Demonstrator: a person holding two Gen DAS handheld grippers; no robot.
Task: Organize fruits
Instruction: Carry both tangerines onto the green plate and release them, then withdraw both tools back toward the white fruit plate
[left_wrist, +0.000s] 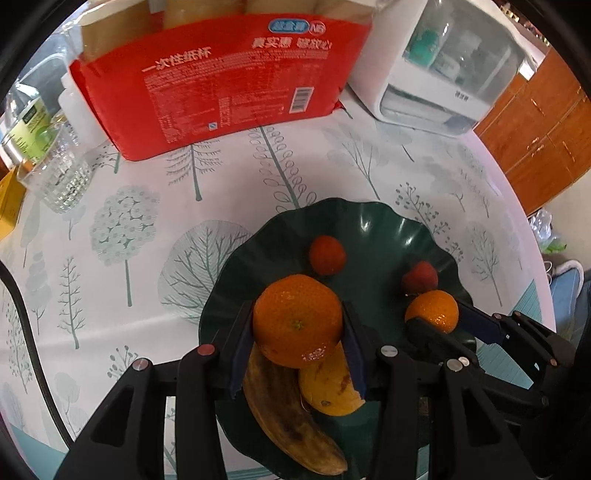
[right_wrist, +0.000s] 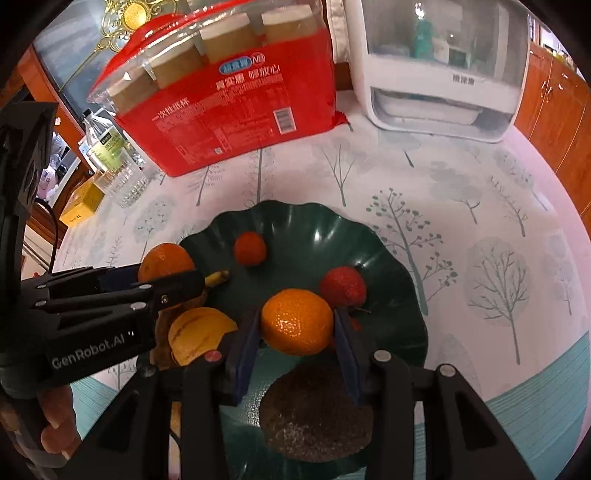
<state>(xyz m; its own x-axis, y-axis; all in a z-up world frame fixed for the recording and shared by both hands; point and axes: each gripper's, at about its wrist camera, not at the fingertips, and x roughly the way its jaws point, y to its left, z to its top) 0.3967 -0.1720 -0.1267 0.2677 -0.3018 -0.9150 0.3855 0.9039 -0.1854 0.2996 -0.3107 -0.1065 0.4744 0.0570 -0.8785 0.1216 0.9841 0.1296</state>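
Observation:
A dark green wavy plate (left_wrist: 369, 229) (right_wrist: 303, 221) sits on the tree-print tablecloth. My left gripper (left_wrist: 297, 325) is shut on a large orange (left_wrist: 297, 319) above the plate's left side; it also shows in the right wrist view (right_wrist: 164, 260). My right gripper (right_wrist: 295, 325) is shut on a smaller orange (right_wrist: 297, 321) (left_wrist: 432, 310) over the plate. On the plate lie a brown-spotted banana (left_wrist: 288, 417), a yellow fruit (left_wrist: 327, 387) (right_wrist: 197, 334), two red lychee-like fruits (left_wrist: 327, 254) (left_wrist: 419, 277) (right_wrist: 250, 248) (right_wrist: 341, 286) and a brown fuzzy fruit (right_wrist: 314, 406).
A red pack of paper cups (left_wrist: 221, 85) (right_wrist: 229, 107) stands behind the plate. A white appliance (left_wrist: 443, 66) (right_wrist: 439, 62) is at the back right. A glass (left_wrist: 62, 177) (right_wrist: 125, 181), a bottle (right_wrist: 99, 144) and a yellow box (right_wrist: 79, 203) stand at the left.

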